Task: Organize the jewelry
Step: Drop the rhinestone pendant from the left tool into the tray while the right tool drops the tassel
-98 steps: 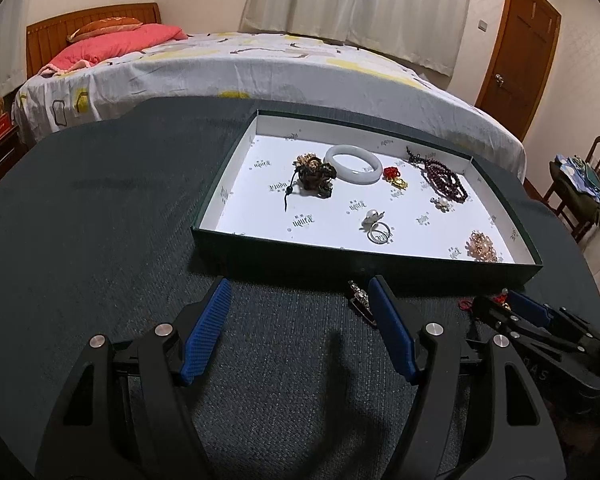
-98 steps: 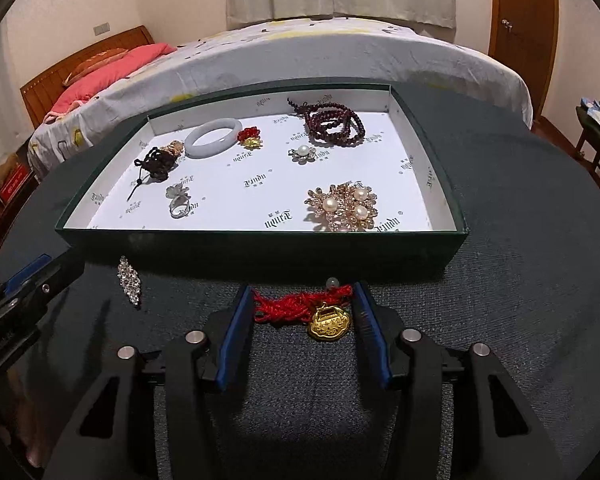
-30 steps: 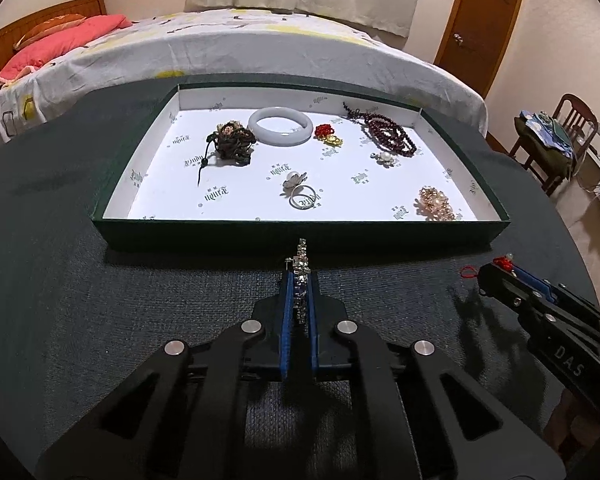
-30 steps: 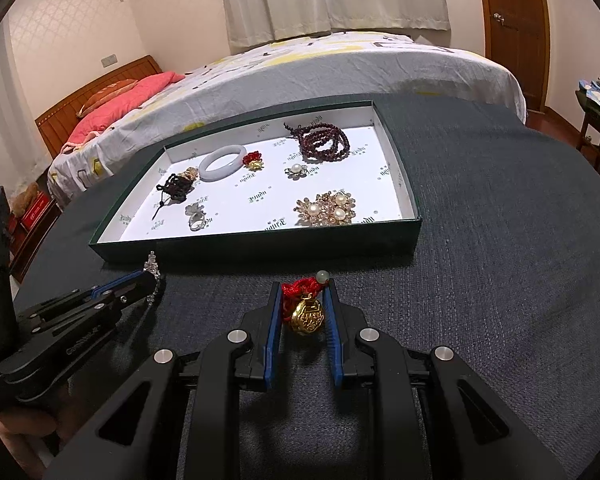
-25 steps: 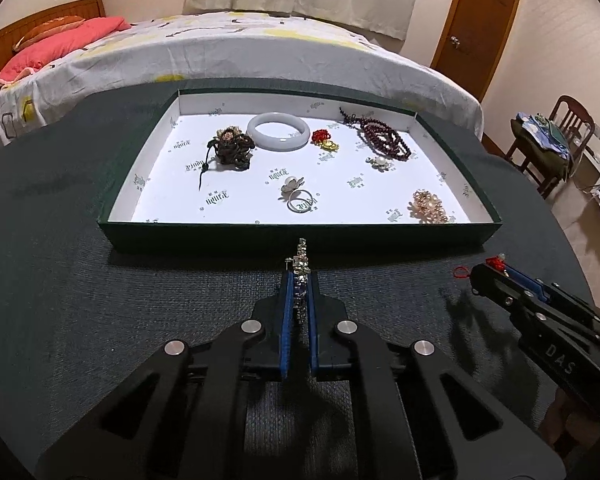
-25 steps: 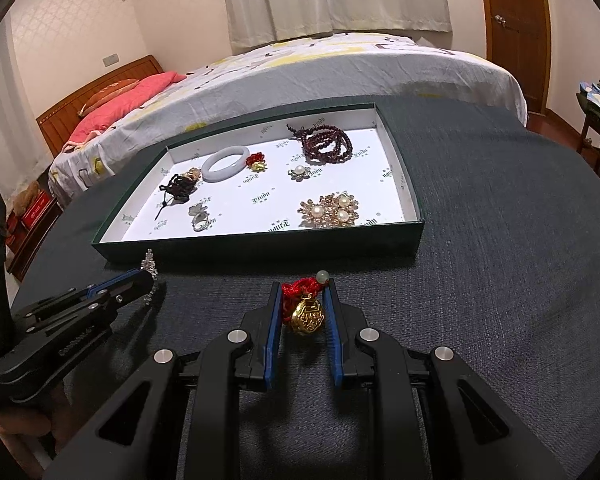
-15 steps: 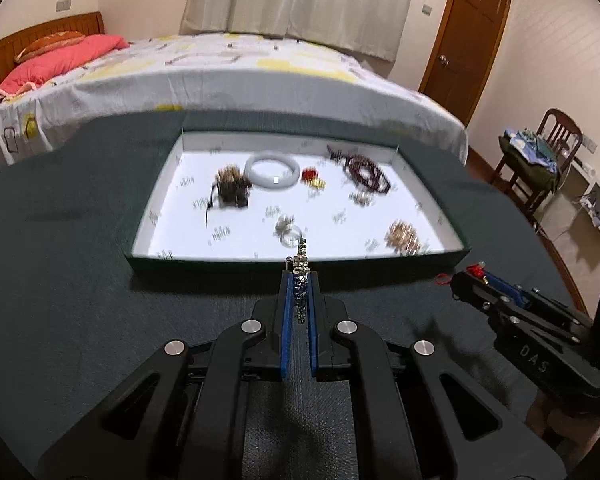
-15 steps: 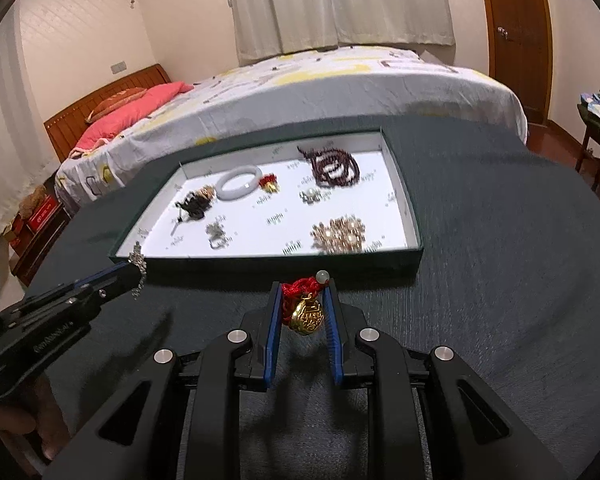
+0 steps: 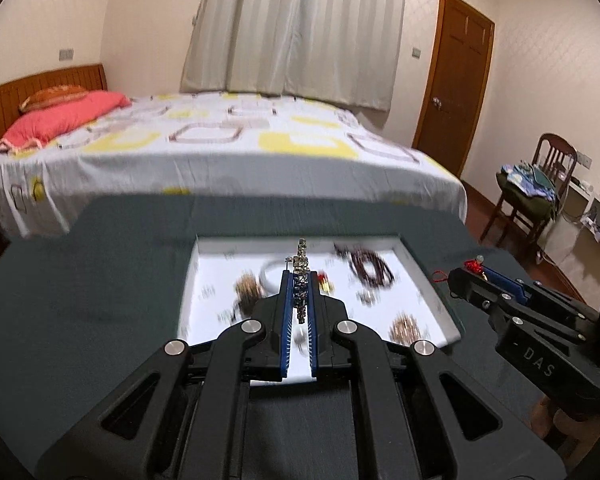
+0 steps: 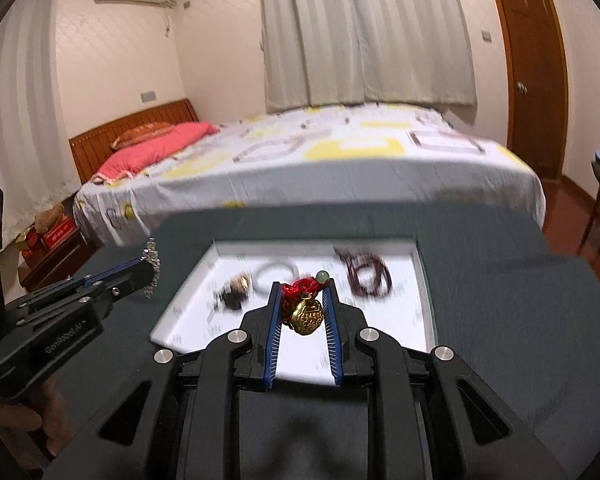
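Item 1: brooch (image 9: 301, 276), silver, stone-set, narrow. Held in my left gripper (image 9: 299, 304), jaws closed tight on its lower part, the upper end poking out past the fingertips. Long axis runs along my fingers, pointing forward and a little up, away from me. It hangs in the air over the near part of the tray (image 9: 428, 280).

Item 2: charm (image 10: 306, 312), a gold lock-shaped pendant on a red knotted cord with a pale bead. Held in my right gripper (image 10: 301, 304), jaws nearly closed, pinching the cord bundle; the pendant dangles between the pads, face toward the camera. The cord lies crosswise between the fingers and the pendant's long axis hangs roughly downward. It too is over the tray's near half.

Item 3: tray, white-lined, dark rim, on a dark table (image 9: 100, 280). Contents blurred: a pale bangle (image 10: 278, 272), a dark bead string (image 10: 364, 274), a few clusters I cannot identify.

Risks:
- Brooch is gripped by a thin edge; a jolt could twist it loose and drop it outside the tray.
- Charm swings freely; releasing mid-swing could land it on the bangle or tangle the cord in the beads.
- My two grippers are near each other; crowding one spot could knock them together.
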`<move>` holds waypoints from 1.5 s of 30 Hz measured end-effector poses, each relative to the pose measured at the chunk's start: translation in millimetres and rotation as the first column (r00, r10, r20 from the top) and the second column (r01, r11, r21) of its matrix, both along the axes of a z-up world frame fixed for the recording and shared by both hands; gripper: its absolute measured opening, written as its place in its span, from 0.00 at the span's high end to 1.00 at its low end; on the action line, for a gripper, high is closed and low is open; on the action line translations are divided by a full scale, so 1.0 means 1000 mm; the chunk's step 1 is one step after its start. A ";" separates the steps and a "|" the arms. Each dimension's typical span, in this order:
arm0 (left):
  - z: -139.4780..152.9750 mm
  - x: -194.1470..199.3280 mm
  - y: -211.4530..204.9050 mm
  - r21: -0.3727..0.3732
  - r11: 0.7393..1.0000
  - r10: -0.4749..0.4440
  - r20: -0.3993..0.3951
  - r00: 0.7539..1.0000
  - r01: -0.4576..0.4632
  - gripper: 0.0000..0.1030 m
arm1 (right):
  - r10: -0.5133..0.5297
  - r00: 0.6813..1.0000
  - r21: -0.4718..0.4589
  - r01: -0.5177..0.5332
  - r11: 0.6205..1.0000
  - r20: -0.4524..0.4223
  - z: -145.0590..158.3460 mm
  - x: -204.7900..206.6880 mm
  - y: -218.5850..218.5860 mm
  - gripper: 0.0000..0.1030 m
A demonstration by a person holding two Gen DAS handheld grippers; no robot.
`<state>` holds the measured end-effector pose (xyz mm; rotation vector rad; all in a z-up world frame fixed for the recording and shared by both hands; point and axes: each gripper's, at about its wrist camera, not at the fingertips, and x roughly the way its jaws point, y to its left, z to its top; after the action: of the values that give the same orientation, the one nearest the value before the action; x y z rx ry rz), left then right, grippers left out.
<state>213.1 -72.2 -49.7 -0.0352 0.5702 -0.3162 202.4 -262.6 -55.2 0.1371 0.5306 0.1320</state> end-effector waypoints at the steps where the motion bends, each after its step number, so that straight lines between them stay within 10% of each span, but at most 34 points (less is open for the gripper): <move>1: 0.004 0.005 0.000 -0.002 1.000 0.005 0.015 1.000 -0.005 0.93 | 0.004 1.000 -0.001 -0.004 1.000 0.017 0.004 0.006 0.002 0.80; 7: 0.002 0.028 0.000 0.008 1.000 0.025 0.054 0.998 -0.026 0.93 | 0.012 0.999 -0.004 -0.012 1.000 0.030 -0.001 0.033 0.010 0.80; 22: -0.111 0.075 -0.001 0.079 0.997 0.031 -0.194 0.981 -0.016 0.93 | 0.014 0.973 -0.044 -0.025 0.999 -0.229 -0.104 0.080 0.023 0.80; 36: -0.128 0.085 0.001 0.080 0.997 0.040 -0.271 0.962 -0.019 0.92 | 0.016 0.954 -0.028 -0.026 0.999 -0.301 -0.116 0.092 0.021 0.78; 45: -0.129 0.086 0.002 0.081 0.996 0.058 -0.282 0.958 -0.036 0.55 | 0.008 0.960 -0.026 -0.016 1.000 -0.281 -0.113 0.090 0.020 0.53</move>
<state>298.6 -69.9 -179.0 -0.0221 0.8651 -0.2442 292.0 -242.4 -167.9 0.1259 0.8168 0.1175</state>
